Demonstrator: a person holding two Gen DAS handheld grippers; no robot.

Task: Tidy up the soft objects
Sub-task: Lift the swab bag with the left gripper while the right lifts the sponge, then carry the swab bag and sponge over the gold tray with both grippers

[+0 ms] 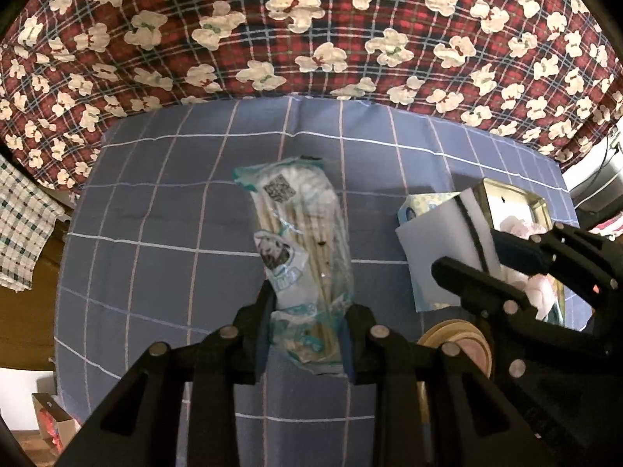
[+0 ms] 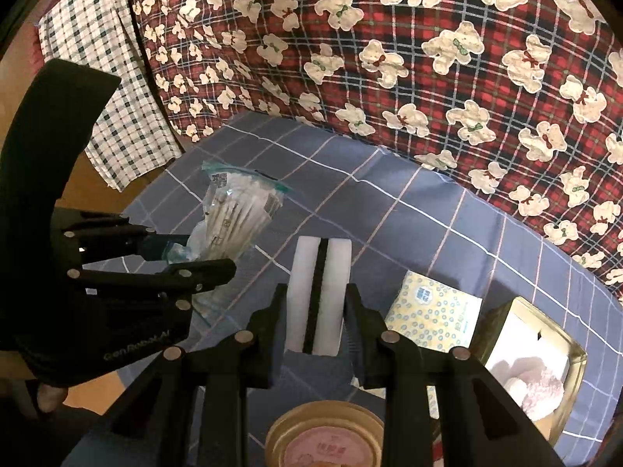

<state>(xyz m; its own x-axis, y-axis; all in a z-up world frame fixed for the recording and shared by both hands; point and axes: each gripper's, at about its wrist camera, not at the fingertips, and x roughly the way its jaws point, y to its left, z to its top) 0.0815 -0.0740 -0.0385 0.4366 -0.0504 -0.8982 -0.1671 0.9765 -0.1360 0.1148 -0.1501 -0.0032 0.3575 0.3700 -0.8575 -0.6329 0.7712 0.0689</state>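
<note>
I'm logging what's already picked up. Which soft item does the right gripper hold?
The white sponge block, clamped between the right gripper fingers. The cotton swab bag is in the left gripper; the yellow tissue pack lies free.

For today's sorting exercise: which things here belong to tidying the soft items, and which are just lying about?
In the job: cotton swab bag in left gripper; white sponge in right gripper; tissue pack; gold tin.

Lying about: checked towel; round lid; bear-print blanket.
</note>
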